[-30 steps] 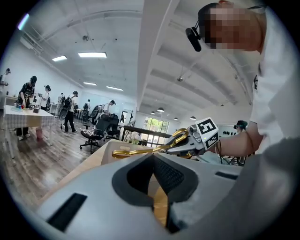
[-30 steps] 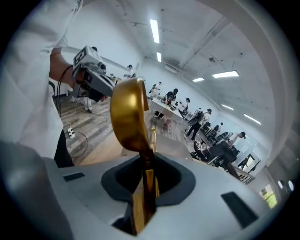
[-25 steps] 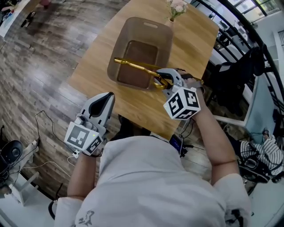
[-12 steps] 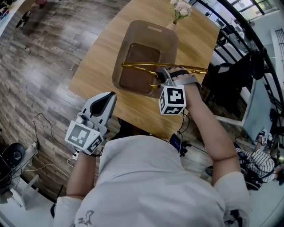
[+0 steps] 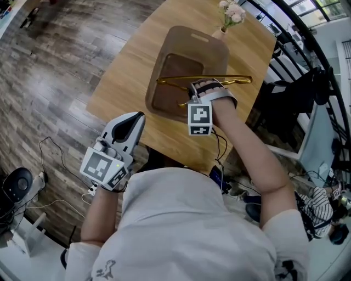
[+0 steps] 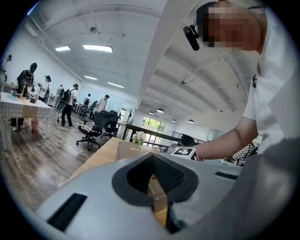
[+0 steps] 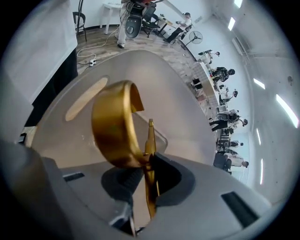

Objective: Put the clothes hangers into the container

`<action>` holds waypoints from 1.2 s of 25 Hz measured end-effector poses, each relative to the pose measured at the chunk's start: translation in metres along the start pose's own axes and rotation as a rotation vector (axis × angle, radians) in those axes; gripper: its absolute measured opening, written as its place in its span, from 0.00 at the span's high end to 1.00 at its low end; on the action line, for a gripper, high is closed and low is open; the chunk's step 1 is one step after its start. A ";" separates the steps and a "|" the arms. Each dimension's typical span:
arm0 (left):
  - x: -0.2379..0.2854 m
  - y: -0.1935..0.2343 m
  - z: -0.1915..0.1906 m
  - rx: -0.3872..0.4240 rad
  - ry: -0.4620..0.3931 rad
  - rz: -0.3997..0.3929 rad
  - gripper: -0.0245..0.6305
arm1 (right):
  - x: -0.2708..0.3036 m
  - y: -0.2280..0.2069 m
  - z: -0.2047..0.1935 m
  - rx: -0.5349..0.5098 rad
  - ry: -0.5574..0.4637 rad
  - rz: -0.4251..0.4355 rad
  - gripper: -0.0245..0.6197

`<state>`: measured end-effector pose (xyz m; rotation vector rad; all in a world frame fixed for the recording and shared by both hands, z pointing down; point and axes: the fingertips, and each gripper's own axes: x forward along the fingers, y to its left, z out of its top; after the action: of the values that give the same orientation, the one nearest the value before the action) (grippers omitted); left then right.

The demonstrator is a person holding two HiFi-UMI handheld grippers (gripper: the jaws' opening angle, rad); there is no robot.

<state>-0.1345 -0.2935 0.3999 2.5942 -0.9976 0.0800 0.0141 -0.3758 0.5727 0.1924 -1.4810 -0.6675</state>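
A gold metal clothes hanger (image 5: 219,80) is being clamped by the right gripper (image 5: 193,90), whose jaws are being pressed tight on the thin stem just below the hook. In the right gripper view the broad gold hook (image 7: 115,126) is curving up out of the gripper (image 7: 146,178), over the inside of the container (image 7: 154,79).

The translucent brown plastic container (image 5: 159,60) is standing in the middle of the light wooden desk (image 5: 126,71), its handle slot turned toward the far edge. The hanger is being held above the container's near right part. One end of its long bar is reaching over the open interior, and the other is sticking out past the right rim, toward the desk's right edge. It cannot be told whether the bar is resting on the rim.

The left gripper (image 5: 137,116) is being held at the desk's near edge, well apart from the container. Its jaws are together, with nothing between them. In its own view, the left gripper (image 6: 152,159) is pointed along the desk (image 6: 96,159).

A small vase of pale flowers (image 5: 231,11) is standing at the far corner, just beyond the container's rim.
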 end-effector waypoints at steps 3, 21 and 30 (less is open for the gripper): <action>-0.003 0.005 -0.001 -0.006 0.002 0.008 0.95 | 0.014 0.003 0.004 -0.036 0.021 0.011 0.85; -0.007 0.008 -0.007 -0.022 0.017 0.014 0.95 | 0.037 0.027 0.004 0.029 0.020 0.118 0.71; -0.006 0.001 -0.004 -0.028 0.012 0.009 0.95 | 0.032 0.035 -0.002 0.076 0.031 0.213 0.57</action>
<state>-0.1388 -0.2889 0.4029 2.5607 -0.9995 0.0838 0.0243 -0.3646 0.6177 0.1016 -1.4735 -0.4353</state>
